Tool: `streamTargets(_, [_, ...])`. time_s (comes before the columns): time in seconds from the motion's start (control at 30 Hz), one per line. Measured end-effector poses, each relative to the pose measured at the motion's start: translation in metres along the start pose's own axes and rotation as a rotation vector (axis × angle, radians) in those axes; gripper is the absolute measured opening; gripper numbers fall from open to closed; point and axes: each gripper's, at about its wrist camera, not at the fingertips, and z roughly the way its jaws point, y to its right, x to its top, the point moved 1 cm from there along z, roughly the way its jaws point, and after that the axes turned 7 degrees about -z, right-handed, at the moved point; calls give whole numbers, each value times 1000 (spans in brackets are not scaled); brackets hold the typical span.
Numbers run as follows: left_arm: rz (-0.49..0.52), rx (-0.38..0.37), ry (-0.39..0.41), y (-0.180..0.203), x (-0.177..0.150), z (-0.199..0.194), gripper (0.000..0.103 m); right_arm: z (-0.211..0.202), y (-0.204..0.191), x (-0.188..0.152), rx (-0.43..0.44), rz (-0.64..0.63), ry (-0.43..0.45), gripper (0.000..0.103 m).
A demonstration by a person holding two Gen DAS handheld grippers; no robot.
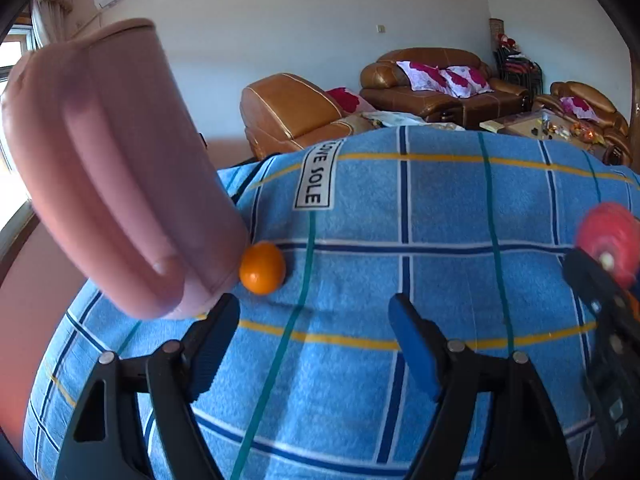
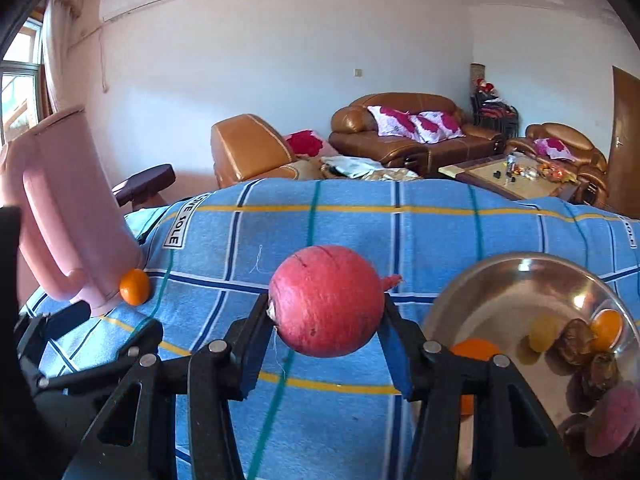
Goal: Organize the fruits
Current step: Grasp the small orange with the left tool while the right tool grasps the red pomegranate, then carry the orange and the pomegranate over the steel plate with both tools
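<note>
Right tool (image 2: 326,312): clamped on pomegranate (image 2: 326,300), held above checked cloth (image 2: 360,224).
Left tool (image 1: 314,344): spread, nothing held.
Orange (image 1: 262,267): at 11 o'clock of left tool, touching pink jug (image 1: 120,168).
Steel bowl (image 2: 500,280): at 3 o'clock of pomegranate, fruit inside.

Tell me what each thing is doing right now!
Pomegranate: held off the cloth in the right gripper.
Left gripper: open, empty.
Small orange: lying on the cloth, touching the pink jug.
Pink jug: looks tilted.
Metal bowl: holding several fruits.
</note>
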Motion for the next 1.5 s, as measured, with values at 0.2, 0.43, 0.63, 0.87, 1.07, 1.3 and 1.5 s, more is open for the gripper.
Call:
streamTargets(0.2, [-147, 153, -63, -13, 16, 36, 79, 1, 19, 3, 2, 38, -12, 53])
streamTargets(0.43, [-364, 255, -112, -31, 19, 65, 79, 3, 21, 1, 36, 51, -17, 53])
streamTargets(0.63, [-531, 250, -185, -47, 15, 90, 79, 9, 28, 1, 46, 86, -27, 53])
streamTargets(0.87, [-597, 218, -187, -49, 8, 95, 71, 10, 23, 2, 58, 76, -27, 53])
streamTargets(1.07, [-603, 176, -165, -50, 10, 92, 40, 10, 22, 2, 56, 72, -26, 53])
streamTargets(1.3, [-585, 179, -171, -48, 18, 95, 40, 11, 25, 2, 57, 81, -34, 53])
streamTargets(1.5, [-565, 119, -161, -43, 16, 91, 39, 11, 24, 2, 47, 80, -28, 53])
